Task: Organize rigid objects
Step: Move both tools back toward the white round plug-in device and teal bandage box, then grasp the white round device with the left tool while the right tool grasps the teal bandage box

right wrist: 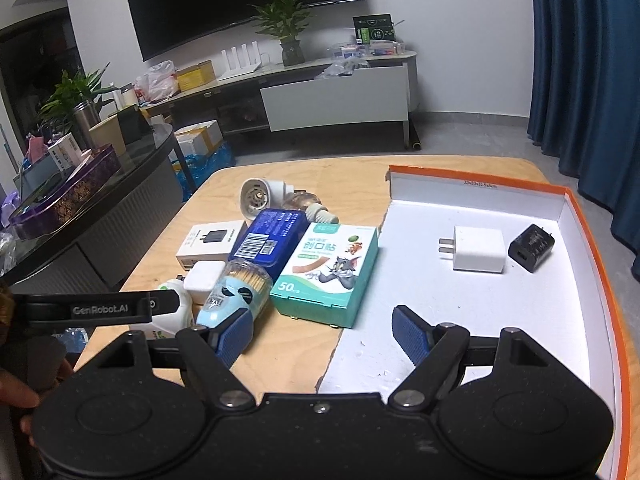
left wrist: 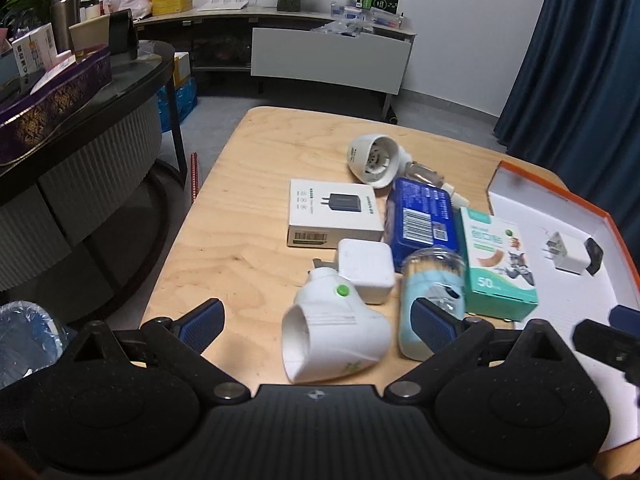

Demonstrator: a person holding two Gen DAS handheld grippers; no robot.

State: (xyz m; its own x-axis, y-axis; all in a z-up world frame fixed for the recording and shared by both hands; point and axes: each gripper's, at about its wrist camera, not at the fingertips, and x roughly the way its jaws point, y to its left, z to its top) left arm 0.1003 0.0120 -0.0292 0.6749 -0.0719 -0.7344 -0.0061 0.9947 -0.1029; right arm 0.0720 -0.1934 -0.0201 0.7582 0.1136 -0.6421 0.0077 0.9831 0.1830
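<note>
Left wrist view: left gripper [left wrist: 316, 316] hangs over the near edge of the tabletop [left wrist: 224, 248], jaws spread wide and released, nothing pressed between the pads.
Object between the jaws: white plug-in device with green button [left wrist: 334, 330], lying on its side, open round end toward the camera; it looks like the likely pick.
Neighbours: white square adapter [left wrist: 366, 270] touches it on the far side; cotton swab jar [left wrist: 430, 300] lies just beside it, partly behind the gripper's right-hand pad.
Right wrist view: right gripper [right wrist: 324, 338] is released as well, jaws wide, empty, straddling the near left edge of the orange-rimmed box lid [right wrist: 600, 264].
Already sorted: white charger [right wrist: 476, 254] and black charger [right wrist: 532, 252] lie in the lid toward its far right corner, just apart.
Still on the tabletop: bandage box [right wrist: 326, 276] against the lid's left edge, blue tin [right wrist: 268, 240], boxed charger [right wrist: 212, 244], white round device [right wrist: 260, 198] toward the far edge.
Stage, as judged: early; most items remain outside the lid.
Recommended approach: centre the jaws across the plug-in device's narrower body, not the flared end.
Recommended clearance: keep the right-hand pad off the swab jar, which would roll.
Risk: closing off-centre may drag the square adapter along.
Placement advice: set down in the lid's bare near half.
</note>
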